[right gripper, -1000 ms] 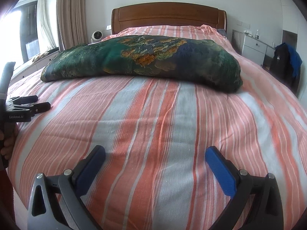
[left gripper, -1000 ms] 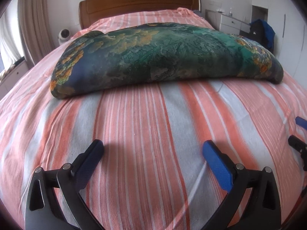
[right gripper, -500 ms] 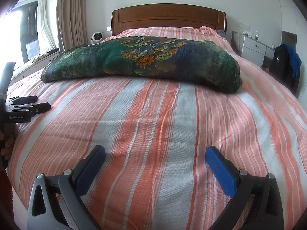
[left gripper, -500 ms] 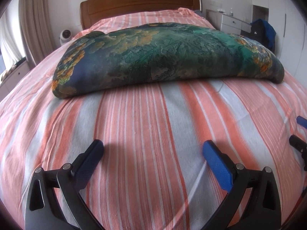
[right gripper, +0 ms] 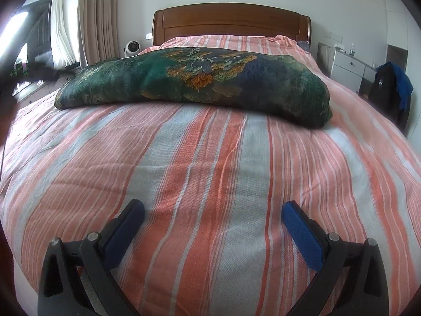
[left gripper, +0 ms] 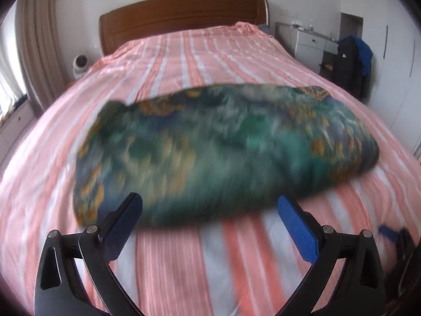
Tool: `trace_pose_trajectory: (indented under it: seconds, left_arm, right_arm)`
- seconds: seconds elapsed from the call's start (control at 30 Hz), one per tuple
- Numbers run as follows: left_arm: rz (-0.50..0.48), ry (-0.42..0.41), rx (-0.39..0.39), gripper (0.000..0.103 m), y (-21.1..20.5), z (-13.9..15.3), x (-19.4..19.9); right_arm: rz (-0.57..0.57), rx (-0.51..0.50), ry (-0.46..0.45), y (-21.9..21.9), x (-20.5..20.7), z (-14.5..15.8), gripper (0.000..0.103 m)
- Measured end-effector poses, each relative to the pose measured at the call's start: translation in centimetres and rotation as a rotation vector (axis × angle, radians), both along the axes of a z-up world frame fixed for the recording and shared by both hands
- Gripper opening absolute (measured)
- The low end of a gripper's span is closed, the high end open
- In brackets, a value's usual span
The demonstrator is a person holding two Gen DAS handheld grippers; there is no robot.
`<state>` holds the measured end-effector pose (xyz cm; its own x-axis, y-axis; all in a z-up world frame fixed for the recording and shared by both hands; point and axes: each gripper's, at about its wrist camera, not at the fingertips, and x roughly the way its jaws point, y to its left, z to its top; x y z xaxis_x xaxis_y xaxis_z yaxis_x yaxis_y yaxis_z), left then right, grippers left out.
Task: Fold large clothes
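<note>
Folded green garment point(right gripper: 194, 84) lying across the striped bed point(right gripper: 210, 171), left claw point(left gripper: 210, 210) wide open – empty, apparently just short of it (blurred), right claw point(right gripper: 213, 217) wide open, empty, well back.

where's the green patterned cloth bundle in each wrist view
Left wrist: the green patterned bundle fills the middle, blurred, just beyond the open left gripper.
Right wrist: it lies across the upper middle, far beyond the open right gripper.
Shared landmark: the wooden headboard.
</note>
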<state>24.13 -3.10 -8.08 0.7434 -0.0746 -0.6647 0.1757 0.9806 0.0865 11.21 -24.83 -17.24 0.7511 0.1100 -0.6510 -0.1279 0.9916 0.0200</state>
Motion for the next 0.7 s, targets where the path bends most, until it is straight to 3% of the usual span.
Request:
trace_pose_trajectory:
  seconds: [0.1,0.17,0.27,0.37,0.4,0.53,0.63,0.7]
  left_arm:
    - [-0.013,0.021,0.117,0.102,-2.8,-1.1,3.9]
    - [-0.027,0.066,0.206,0.102,-4.3,-3.7,5.2]
    - [-0.075,0.058,0.297,0.102,-5.3,-6.6,3.7]
    - [-0.168,0.087,0.311,0.102,-5.1,-6.6,1.3]
    - [-0.184,0.083,0.316,0.102,-4.9,-6.3,0.8]
    - [-0.223,0.075,0.275,0.102,-4.4,-3.2,0.1]
    - [-0.228,0.072,0.185,0.102,-4.5,0.4,0.8]
    - [-0.240,0.054,0.153,0.102,-5.4,2.9,1.2]
  right_arm:
    - [0.000,0.000,0.003,-0.1,0.0,0.0,0.103]
    - [0.000,0.000,0.003,-0.1,0.0,0.1,0.103]
    - [0.003,0.000,0.017,-0.1,0.0,0.3,0.103]
    - [0.008,0.033,0.062,-0.9,-0.2,1.5,0.102]
    - [-0.005,0.084,0.044,-1.7,-0.4,2.2,0.102]
    - [-0.189,0.477,-0.072,-8.8,1.9,5.0,0.103]
    - [-0.356,0.801,-0.029,-14.5,6.9,3.5,0.103]
    - [-0.443,0.949,0.042,-16.8,10.6,1.2,0.101]
